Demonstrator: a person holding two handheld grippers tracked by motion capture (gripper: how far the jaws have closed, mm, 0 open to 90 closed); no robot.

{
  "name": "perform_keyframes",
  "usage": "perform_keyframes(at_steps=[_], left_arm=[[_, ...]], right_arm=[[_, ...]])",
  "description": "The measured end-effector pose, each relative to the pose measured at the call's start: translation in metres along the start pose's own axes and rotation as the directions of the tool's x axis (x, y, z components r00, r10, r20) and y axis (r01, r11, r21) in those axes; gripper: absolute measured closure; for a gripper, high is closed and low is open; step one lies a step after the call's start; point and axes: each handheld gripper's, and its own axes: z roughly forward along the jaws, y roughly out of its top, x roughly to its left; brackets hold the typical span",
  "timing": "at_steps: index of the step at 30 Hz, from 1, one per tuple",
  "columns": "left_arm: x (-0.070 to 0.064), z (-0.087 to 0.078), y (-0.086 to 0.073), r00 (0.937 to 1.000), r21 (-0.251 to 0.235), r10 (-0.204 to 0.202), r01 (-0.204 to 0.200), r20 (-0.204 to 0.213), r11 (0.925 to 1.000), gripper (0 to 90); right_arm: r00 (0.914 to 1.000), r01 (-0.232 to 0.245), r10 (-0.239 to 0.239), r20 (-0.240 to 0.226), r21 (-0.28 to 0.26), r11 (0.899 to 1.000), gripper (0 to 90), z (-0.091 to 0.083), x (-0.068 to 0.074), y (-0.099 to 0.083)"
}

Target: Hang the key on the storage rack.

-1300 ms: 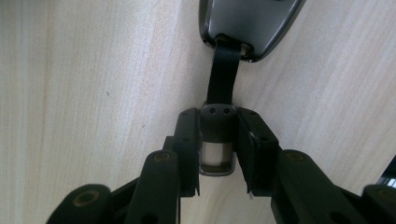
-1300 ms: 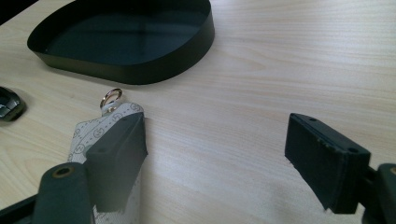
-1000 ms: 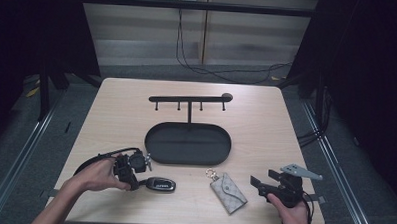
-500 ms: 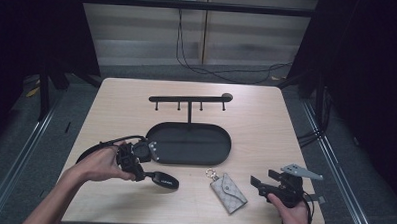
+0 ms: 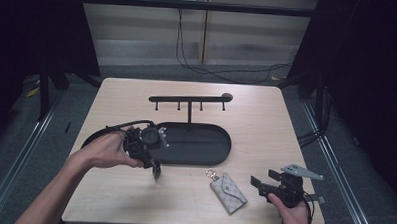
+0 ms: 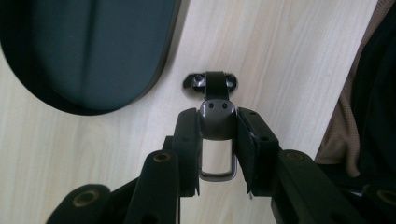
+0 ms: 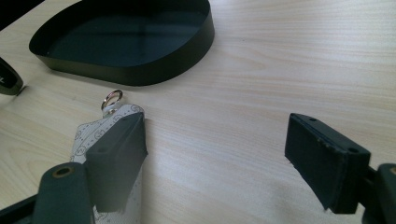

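We log the table [image 5: 137, 97] first, pale wood, lying under both pairs of jaws. The oval black tray [image 5: 205, 142] comes next: in the left gripper view it lies beyond the left jaws and off to their left, on the table below; in the right gripper view it lies well ahead of the right jaws, toward their left. Behind the tray stands a black hook rack [image 5: 189, 98], farther from both pairs of jaws than the tray.

The left gripper [image 5: 152, 160], in the person's left hand [image 5: 105, 150], has its jaws closed on the key fob [image 6: 217, 119]. We see the fob clamped between the pads, its dark end poking out past the tips and its metal loop sitting back between the jaws, clear of the table.

The right gripper [image 5: 259, 183] hovers low over the table, jaws spread wide with nothing between them. The grey pouch [image 7: 105, 140] lies flat under and just behind its left jaw, its small ring [image 7: 112, 97] just ahead of that jaw's tip.
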Motion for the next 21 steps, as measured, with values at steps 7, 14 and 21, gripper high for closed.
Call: perform_keyframes(at_steps=[7,14,21], left_arm=[[0.001,-0.014,0.005,0.9999,-0.022,0.008,-0.008,-0.01,0.9997,70.8],[0.005,-0.018,0.012,0.9999,0.001,0.007,-0.007,-0.014,1.0,70.9],[0.007,-0.029,0.021,0.9998,0.007,0.008,-0.008,-0.02,0.9999,70.9]], right_arm=[[1.0,0.001,-0.001,0.0,0.001,1.0,20.7,0.0,0.0,0.0],[1.0,0.001,-0.001,0.0,0.002,1.0,20.7,0.0,0.0,0.0],[1.0,0.002,-0.002,-0.002,0.001,1.0,20.7,0.0,0.0,0.0]])
